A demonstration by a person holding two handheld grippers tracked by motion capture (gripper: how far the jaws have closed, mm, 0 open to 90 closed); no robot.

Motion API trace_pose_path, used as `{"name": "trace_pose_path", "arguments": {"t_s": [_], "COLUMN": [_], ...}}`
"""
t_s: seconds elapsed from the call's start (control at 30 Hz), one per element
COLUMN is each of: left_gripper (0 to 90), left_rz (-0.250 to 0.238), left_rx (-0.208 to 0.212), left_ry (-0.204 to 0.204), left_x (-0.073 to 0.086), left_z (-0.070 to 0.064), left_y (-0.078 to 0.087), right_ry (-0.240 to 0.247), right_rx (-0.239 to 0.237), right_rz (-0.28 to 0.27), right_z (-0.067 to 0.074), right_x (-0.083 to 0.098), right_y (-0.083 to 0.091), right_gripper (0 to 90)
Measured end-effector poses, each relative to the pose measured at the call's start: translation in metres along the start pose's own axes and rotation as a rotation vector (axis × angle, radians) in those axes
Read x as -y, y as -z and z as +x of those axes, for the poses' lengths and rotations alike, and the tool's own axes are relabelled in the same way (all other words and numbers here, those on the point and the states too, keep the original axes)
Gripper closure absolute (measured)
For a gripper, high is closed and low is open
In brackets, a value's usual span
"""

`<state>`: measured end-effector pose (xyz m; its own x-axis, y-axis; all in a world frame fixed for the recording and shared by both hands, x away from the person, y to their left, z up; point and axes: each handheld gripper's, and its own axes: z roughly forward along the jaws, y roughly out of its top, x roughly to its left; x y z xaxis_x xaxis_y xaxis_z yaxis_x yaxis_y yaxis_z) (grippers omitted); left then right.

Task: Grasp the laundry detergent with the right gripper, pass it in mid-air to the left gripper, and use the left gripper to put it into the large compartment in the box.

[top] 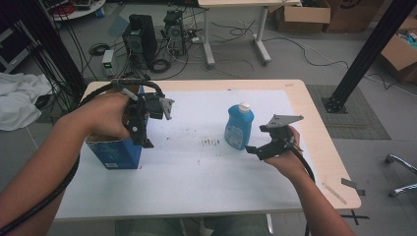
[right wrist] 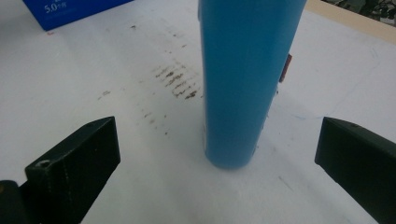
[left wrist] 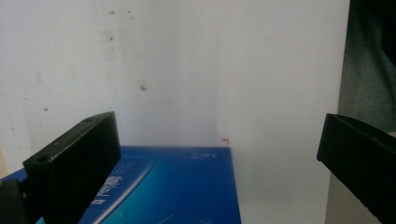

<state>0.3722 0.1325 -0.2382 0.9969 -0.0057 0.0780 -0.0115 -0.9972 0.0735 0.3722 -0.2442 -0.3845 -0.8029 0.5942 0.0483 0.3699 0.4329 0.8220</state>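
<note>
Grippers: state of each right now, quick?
Left gripper: open, holding nothing, above the blue box.
Right gripper: open, holding nothing, jaws either side of the blue bottle, not touching.

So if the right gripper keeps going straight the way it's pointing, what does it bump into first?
Most likely the blue bottle. In the right gripper view it stands upright on the white table cover, straight ahead of the right gripper, whose jaws are open wide on either side. How far off it is, I can't tell exactly.

Likely lab: computer towers, floor cables, cardboard boxes.
</note>
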Motion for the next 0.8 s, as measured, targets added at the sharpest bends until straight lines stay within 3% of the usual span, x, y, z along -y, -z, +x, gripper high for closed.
{"name": "trace_pose_path", "arguments": {"t_s": [0.17, 0.47, 0.8], "left_gripper": [0.0, 0.1, 0.1], "left_rz": [-0.001, -0.022, -0.006], "left_rx": [0.004, -0.005, -0.002], "left_ry": [0.000, -0.002, -0.017], "left_x": [0.003, 0.006, 0.006], "left_z": [-0.004, -0.010, -0.021], "left_y": [0.000, 0.002, 0.003], "right_ry": [-0.029, -0.023, -0.039], "right_rx": [0.020, 0.051, 0.059], "right_rz": [-0.022, -0.028, -0.065], "right_z": [-0.006, -0.008, -0.012], "right_x": [0.000, 0.001, 0.003], "right_y": [-0.016, -0.040, -0.057], "right_gripper": [0.0, 0.0, 0.0]}}
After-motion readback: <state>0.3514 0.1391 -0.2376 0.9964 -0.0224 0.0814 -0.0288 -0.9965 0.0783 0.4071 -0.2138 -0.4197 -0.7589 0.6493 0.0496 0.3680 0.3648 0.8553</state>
